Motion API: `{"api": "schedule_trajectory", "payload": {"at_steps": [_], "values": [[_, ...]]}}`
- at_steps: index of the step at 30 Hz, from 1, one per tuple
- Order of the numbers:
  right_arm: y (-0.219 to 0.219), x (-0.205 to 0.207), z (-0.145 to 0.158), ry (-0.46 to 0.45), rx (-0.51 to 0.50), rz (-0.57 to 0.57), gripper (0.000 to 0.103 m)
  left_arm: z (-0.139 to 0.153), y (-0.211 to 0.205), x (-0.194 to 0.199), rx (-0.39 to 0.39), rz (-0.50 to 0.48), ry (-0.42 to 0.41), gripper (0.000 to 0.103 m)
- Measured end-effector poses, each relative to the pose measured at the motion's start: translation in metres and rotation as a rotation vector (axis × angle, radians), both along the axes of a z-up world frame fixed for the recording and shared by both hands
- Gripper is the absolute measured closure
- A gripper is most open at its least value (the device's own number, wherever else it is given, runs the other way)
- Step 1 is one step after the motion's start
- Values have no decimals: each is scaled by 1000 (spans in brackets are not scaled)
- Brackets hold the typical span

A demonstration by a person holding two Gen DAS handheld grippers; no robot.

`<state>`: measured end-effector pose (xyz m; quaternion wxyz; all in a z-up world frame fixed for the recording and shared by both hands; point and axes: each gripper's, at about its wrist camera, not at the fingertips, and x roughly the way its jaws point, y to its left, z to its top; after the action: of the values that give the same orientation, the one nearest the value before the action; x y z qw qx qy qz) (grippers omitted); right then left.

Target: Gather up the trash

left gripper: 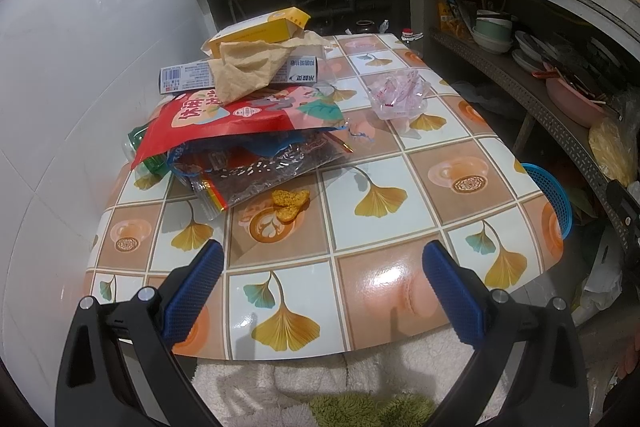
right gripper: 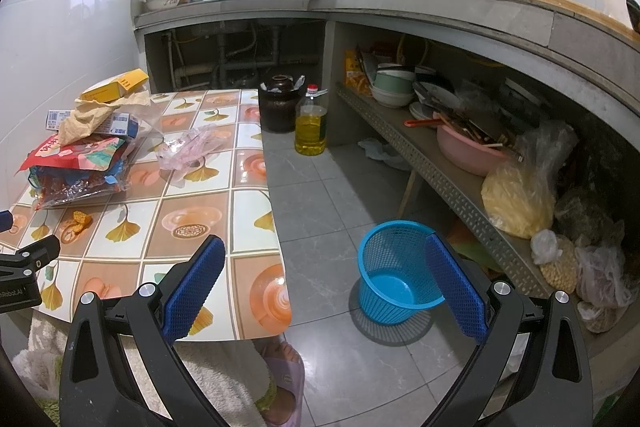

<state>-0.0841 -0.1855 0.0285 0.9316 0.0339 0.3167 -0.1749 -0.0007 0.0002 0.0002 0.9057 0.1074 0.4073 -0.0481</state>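
Observation:
A pile of trash sits at the table's far left: a red snack bag [left gripper: 224,123] [right gripper: 76,151], a yellow box [left gripper: 260,31] [right gripper: 116,85], a crumpled brown paper [left gripper: 248,67], a blue-white carton [left gripper: 188,77] and a clear wrapper [left gripper: 260,167]. A crumpled clear plastic bag [left gripper: 396,93] [right gripper: 188,145] lies apart on the table. An orange peel piece [left gripper: 290,201] [right gripper: 78,221] lies nearer. A blue mesh bin [right gripper: 394,271] [left gripper: 550,195] stands on the floor right of the table. My left gripper [left gripper: 320,291] is open above the table's near edge. My right gripper [right gripper: 324,291] is open over the floor beside the bin.
The tiled-pattern table [left gripper: 380,187] [right gripper: 192,195] stands against a white wall. A concrete counter with a lower shelf [right gripper: 440,155] of bowls and bags runs along the right. A brown jar [right gripper: 280,103] and an oil bottle [right gripper: 310,123] stand on the floor. A slippered foot [right gripper: 284,379] shows below.

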Motion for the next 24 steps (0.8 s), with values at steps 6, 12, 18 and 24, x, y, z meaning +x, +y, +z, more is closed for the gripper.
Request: {"api": "schedule_trajectory", "payload": {"at_steps": [6,12,18,24], "values": [[-1,0,0,0,1,2,8,-3,3,2,1,1,0,6],[-1,0,0,0,2,2,8,-3,3,2,-1,1,-1,6],[0,0,0,-1,2,1,8,-4,5,1,-2,2,1,6],[0,0,0,-2,0,3,8,-6,6,-2,-7,1,-5,6]]}}
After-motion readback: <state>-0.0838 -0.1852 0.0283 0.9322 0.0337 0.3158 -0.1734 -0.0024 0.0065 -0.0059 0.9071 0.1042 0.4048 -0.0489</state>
